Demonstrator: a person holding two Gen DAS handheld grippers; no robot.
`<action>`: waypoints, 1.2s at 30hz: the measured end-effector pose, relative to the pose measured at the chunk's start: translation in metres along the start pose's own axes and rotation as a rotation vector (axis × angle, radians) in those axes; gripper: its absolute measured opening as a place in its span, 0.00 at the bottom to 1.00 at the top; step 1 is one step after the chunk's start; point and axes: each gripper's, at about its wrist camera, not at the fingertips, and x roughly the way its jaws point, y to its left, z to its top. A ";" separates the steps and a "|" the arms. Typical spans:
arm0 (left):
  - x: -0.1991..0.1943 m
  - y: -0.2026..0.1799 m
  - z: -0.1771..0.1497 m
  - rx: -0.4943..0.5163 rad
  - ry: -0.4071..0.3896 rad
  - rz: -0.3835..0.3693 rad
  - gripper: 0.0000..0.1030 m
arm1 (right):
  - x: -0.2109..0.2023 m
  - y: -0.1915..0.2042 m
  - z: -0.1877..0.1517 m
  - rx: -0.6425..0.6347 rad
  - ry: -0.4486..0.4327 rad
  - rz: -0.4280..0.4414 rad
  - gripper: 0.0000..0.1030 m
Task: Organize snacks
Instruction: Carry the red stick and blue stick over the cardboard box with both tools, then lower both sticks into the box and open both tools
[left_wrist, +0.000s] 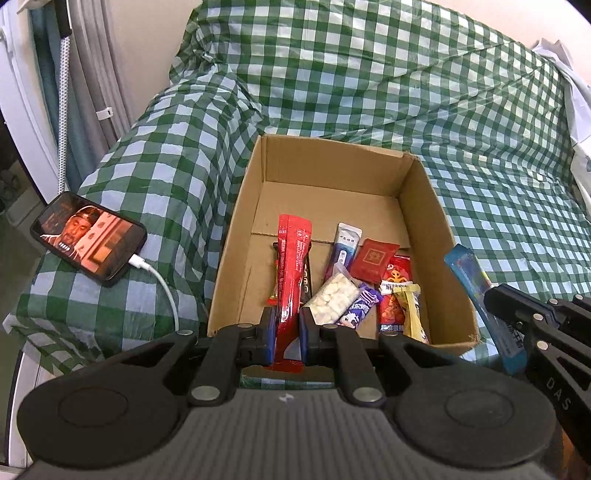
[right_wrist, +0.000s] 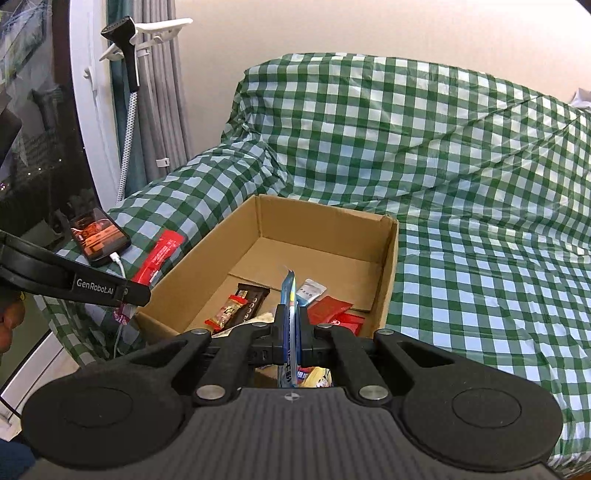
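Observation:
An open cardboard box (left_wrist: 436, 221) sits on the green checked cloth and holds several snack packets. My left gripper (left_wrist: 287, 325) is shut on a long red snack packet (left_wrist: 291, 258) at the box's near rim; the packet also shows in the right wrist view (right_wrist: 159, 258). My right gripper (right_wrist: 291, 325) is shut on a blue snack packet (right_wrist: 289, 295), held upright over the near part of the box (right_wrist: 388, 266). The blue packet (left_wrist: 476, 280) and right gripper also show at the right of the left wrist view.
A phone (left_wrist: 88, 240) with a lit screen and white charging cable lies on the cloth left of the box. Curtains and a white frame stand at the far left. The checked cloth (left_wrist: 498, 184) covers a raised back and the area to the right.

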 end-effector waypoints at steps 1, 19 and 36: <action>0.004 0.000 0.002 0.001 0.004 0.000 0.14 | 0.004 -0.001 0.001 0.002 0.004 0.000 0.03; 0.093 -0.008 0.047 0.022 0.109 0.001 0.14 | 0.094 -0.027 0.014 0.040 0.094 -0.014 0.03; 0.140 -0.012 0.060 0.061 0.180 -0.003 1.00 | 0.151 -0.051 0.025 0.121 0.130 -0.025 0.40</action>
